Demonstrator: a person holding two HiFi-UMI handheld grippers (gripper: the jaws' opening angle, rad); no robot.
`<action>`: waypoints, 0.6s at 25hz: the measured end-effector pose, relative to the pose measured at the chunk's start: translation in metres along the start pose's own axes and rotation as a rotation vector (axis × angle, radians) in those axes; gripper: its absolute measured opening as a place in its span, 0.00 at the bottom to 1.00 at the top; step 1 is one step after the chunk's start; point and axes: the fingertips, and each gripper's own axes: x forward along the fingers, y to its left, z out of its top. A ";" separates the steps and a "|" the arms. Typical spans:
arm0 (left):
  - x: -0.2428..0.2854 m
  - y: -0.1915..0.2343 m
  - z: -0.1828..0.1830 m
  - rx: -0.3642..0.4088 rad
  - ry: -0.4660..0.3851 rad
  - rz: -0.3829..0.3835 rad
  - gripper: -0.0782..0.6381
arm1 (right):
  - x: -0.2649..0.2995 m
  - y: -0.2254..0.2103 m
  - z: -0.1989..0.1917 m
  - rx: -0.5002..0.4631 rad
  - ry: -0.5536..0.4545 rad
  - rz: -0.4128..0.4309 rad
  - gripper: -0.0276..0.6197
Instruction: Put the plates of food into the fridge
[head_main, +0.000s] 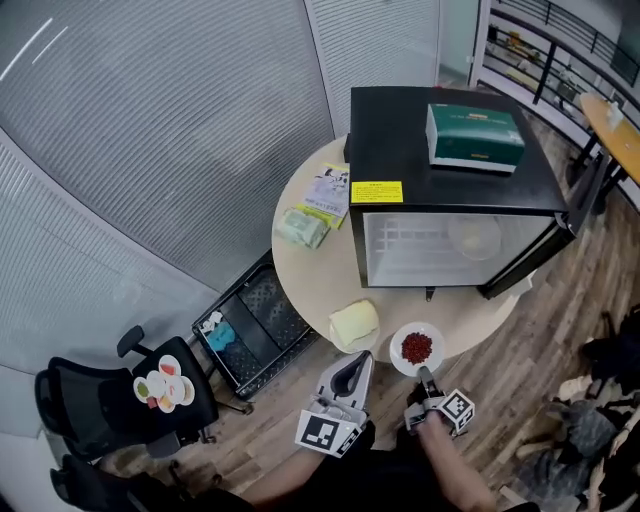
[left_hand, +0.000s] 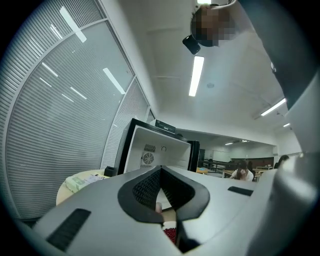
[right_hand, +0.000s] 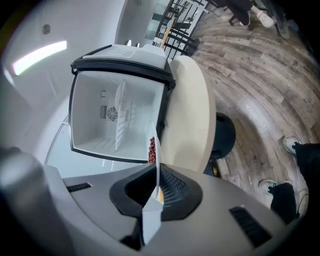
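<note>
The right gripper (head_main: 426, 380) is clenched on the near rim of the plate (head_main: 397, 358) of red food, which shows edge-on between its jaws in the right gripper view (right_hand: 156, 160). The plate is at the near edge of the table (head_main: 310, 270). The fridge (head_main: 450, 150) stands straight ahead beyond the plate, its open front facing the gripper, so the carry looks like a push forward. The left gripper (head_main: 350, 372), just beside it, is closed on nothing and farther off to the side.
</note>
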 end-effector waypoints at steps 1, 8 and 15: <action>-0.002 0.002 0.005 0.007 -0.006 -0.001 0.12 | -0.002 0.015 0.002 0.006 -0.015 0.011 0.07; 0.003 0.016 0.027 0.003 -0.033 -0.047 0.12 | 0.011 0.128 0.022 0.025 -0.128 0.131 0.07; 0.012 0.022 0.045 -0.014 -0.059 -0.051 0.12 | 0.057 0.199 0.043 0.023 -0.151 0.186 0.07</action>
